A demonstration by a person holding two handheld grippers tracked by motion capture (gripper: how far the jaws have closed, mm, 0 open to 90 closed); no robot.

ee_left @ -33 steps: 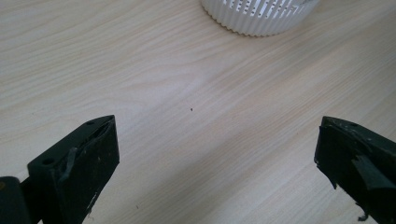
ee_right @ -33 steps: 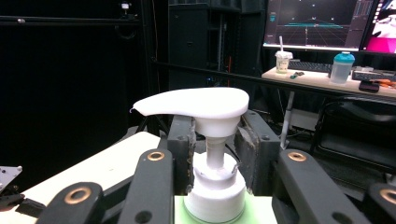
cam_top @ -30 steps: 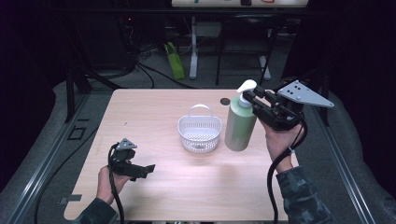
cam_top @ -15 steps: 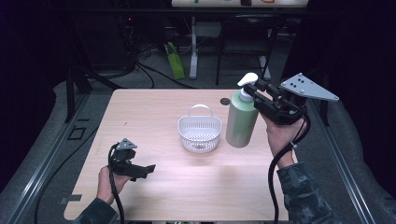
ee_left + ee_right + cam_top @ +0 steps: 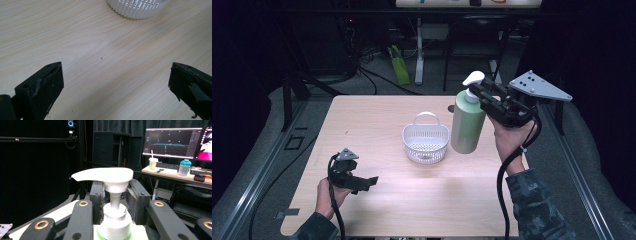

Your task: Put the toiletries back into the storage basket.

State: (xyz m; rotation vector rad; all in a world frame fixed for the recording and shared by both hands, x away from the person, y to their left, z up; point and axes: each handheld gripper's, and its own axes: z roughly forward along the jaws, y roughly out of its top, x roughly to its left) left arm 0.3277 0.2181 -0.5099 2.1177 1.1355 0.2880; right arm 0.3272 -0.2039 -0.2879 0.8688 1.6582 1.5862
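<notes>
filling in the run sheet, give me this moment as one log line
right gripper: shut on neck of green pump bottle, lifted | left gripper: open, over wooden table | white perforated plastic basket: beside bottle

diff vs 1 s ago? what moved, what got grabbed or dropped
The right gripper, shut on the neck of the green pump bottle throughout, shifted slightly toward the table's far side and tipped the bottle's top a little toward the person's right. Nothing was grabbed or released. The left gripper stayed open and in place near the front edge, and the white basket did not move.
</notes>
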